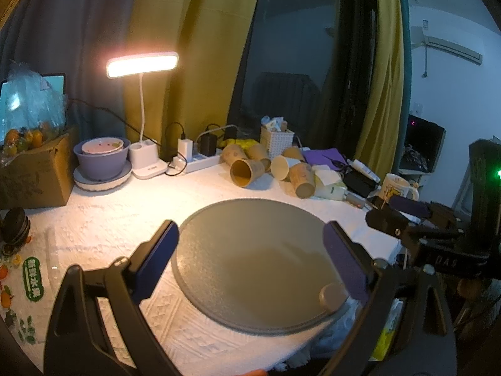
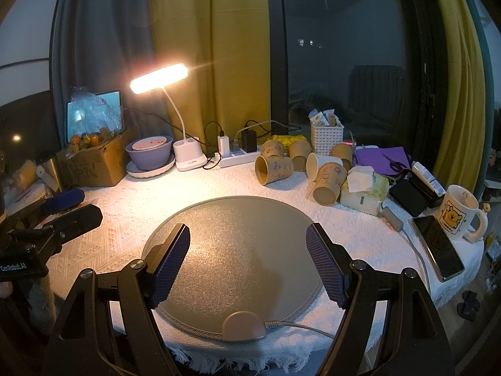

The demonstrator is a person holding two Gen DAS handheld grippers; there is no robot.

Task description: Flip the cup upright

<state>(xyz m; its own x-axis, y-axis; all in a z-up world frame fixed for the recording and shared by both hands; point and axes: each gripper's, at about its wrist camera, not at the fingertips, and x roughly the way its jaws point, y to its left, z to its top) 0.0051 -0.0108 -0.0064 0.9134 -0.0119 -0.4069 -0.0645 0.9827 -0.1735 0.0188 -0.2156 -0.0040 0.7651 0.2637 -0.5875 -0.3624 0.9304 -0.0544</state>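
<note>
1. Nearest the lens: right gripper (image 2: 247,263), jaws spread wide, nothing between the blue pads, hovering low centre of the frame over the round grey mat (image 2: 231,228).
2. Same story in the left wrist view: left gripper (image 1: 250,260) wide open, empty, above that mat (image 1: 250,250), with the right gripper's fingers poking in at the right edge.
3. Small rounded controller (image 2: 244,326) sitting on the mat's near rim, cable (image 2: 300,327) trailing off to the lower right.
4. Targets up beyond the mat, centre-right: a cluster of brown paper cups, most tipped on their sides. Closest to the mat, the paper cup (image 2: 329,182) lying with its mouth toward the camera; another, the left cup (image 2: 273,169), lying with its mouth to the left. Same pair in the left view, (image 1: 302,179) and (image 1: 247,171).
5. Well apart from both grippers still; no grasp begun, task looks barely started.
6. Risks, judged from here: thin paper wall, so a hard squeeze likely to crush it; a round cup on its side likely to roll away under a glancing pad.
7. Tight quarters too: tissue pack (image 2: 363,188) touching the near cup, neighbours just beside it, so a wide approach may knock them.
8. Bumpy white tablecloth (image 2: 125,225) could tip a cup set down crooked; the mat looks the safer landing.
</note>
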